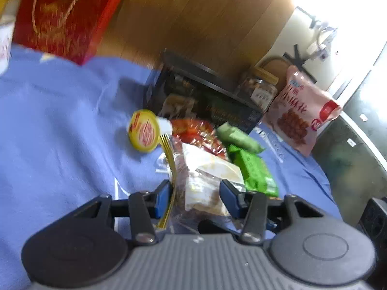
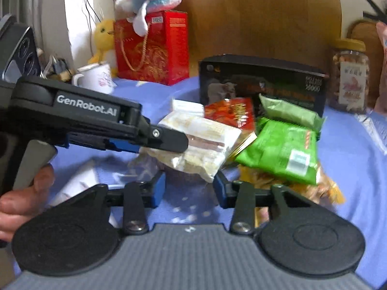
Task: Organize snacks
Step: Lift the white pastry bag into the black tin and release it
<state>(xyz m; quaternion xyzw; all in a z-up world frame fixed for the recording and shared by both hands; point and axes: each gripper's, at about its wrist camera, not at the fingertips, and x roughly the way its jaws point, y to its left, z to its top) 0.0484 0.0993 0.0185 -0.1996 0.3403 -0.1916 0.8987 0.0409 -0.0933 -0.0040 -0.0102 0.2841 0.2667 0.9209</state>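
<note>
A pile of snacks lies on the blue cloth. My left gripper has its jaws on either side of a clear pack of pale sandwich cake, which also shows in the right wrist view with the left gripper reaching in from the left. Behind it lie a red pack, two green packs and a yellow round tub. My right gripper is open and empty, low in front of the pile.
A black box stands behind the pile, a red gift bag with plush toys at the back left, a white mug, a snack jar and a pink bag at the right. A wooden headboard is behind.
</note>
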